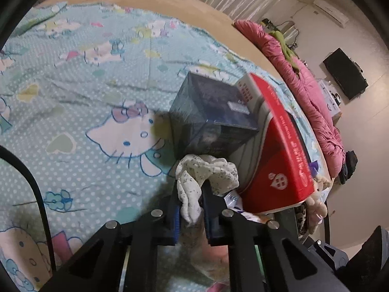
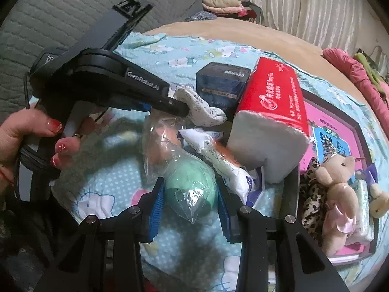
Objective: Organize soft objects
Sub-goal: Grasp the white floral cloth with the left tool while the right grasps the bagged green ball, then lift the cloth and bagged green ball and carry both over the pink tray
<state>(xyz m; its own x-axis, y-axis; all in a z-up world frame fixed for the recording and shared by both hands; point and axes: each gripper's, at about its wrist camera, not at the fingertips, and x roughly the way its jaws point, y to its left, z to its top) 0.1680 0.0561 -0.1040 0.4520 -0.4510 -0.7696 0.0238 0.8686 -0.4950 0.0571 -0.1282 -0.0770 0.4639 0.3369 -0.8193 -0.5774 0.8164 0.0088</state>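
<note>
My left gripper [image 1: 190, 191] is shut on a white speckled sock [image 1: 206, 170], which bunches above the blue pads. In the right wrist view the same left gripper [image 2: 181, 107] shows from the side, held by a person's hand [image 2: 36, 131], with the sock [image 2: 204, 112] hanging off its tip. My right gripper [image 2: 189, 187] is shut on a green soft ball in a clear plastic bag [image 2: 194, 177]. Both hover over the patterned bedsheet [image 1: 97, 97].
A dark blue box [image 2: 221, 85] and a red tissue pack [image 2: 274, 107] stand just behind the grippers. A white packet [image 2: 226, 165] lies beside the ball. At the right a dark tray [image 2: 290, 194] holds a plush bear [image 2: 338, 177], a leopard-print cloth [image 2: 311, 199] and a pink book [image 2: 323, 121].
</note>
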